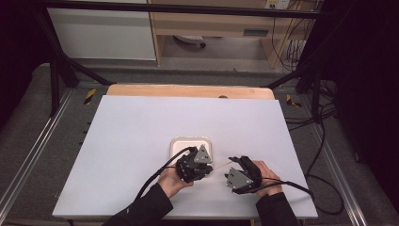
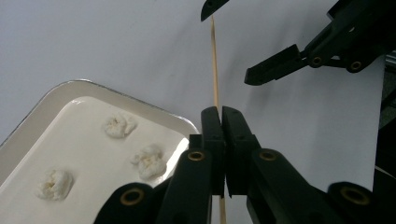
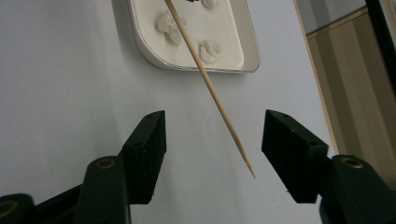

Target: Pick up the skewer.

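Left tool point(image 2: 222, 116) pinches a skewer point(image 3: 210, 88) (level, tip between the spread right tool point(image 3: 212, 156)).

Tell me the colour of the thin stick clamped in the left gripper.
Pale tan, like bare wood: the thin wooden skewer shows best in the right gripper view.

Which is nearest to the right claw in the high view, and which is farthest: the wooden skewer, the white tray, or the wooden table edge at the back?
1. Wooden skewer, just left of the right claw.
2. White tray, farther left, behind the left claw.
3. Wooden table edge, far back.
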{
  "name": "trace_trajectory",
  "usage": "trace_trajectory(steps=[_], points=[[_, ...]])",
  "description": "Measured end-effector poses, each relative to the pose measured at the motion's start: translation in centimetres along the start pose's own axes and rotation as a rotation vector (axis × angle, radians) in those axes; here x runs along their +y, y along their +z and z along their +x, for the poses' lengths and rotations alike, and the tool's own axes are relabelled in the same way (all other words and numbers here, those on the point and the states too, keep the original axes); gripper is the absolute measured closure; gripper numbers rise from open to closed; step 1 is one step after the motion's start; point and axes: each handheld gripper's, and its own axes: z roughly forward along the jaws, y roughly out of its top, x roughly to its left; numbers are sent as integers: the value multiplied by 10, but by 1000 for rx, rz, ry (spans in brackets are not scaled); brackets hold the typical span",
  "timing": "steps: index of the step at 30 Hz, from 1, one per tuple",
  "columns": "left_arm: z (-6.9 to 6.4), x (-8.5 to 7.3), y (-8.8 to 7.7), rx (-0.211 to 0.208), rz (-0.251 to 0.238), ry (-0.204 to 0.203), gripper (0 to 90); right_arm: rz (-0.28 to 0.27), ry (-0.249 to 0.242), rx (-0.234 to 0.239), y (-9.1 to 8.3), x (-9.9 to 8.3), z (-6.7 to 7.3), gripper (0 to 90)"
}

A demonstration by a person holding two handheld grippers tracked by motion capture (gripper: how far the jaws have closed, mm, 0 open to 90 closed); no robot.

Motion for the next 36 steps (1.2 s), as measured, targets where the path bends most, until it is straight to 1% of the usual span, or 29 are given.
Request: trace_trajectory(steps=[2,3,4,7,13,15,17,18,19,20,24,30,31,33,35,36], points=[[-1,1,2,-6,8,8,886,-1,-22,-3,1,0,1,457],[-2,2,2,-5,12,14,885,-5,-45,-7,1,0,2,493],[-2,2,3,-8,15,18,885,-5,-45,-7,1,0,2,493],[-4,3,5,-7,19,23,886,1,-77,-9,2,0,4,545],[-4,4,6,-15,25,28,885,5,-136,4,4,0,5,629],[-4,4,7,-18,30,31,886,3,-149,9,5,0,6,658],[-4,4,8,-19,35,36,885,3,-170,13,6,0,6,684],[-5,4,9,-22,38,38,886,2,-188,11,6,0,6,696],[-5,4,9,-22,38,41,885,4,-187,14,6,0,7,707],[-5,4,10,-23,41,40,885,2,-203,17,7,0,6,717],[-6,5,11,-25,41,41,885,5,-239,17,7,1,7,746],[-7,5,12,-28,49,47,885,5,-267,23,7,0,9,811],[-7,5,12,-28,48,46,885,6,-284,23,7,0,8,830],[-7,5,12,-30,49,47,886,5,-288,25,7,0,8,839],[-7,5,13,-29,48,50,885,11,-307,20,7,0,9,861],[-7,5,12,-30,48,48,886,10,-315,25,7,0,9,866]])
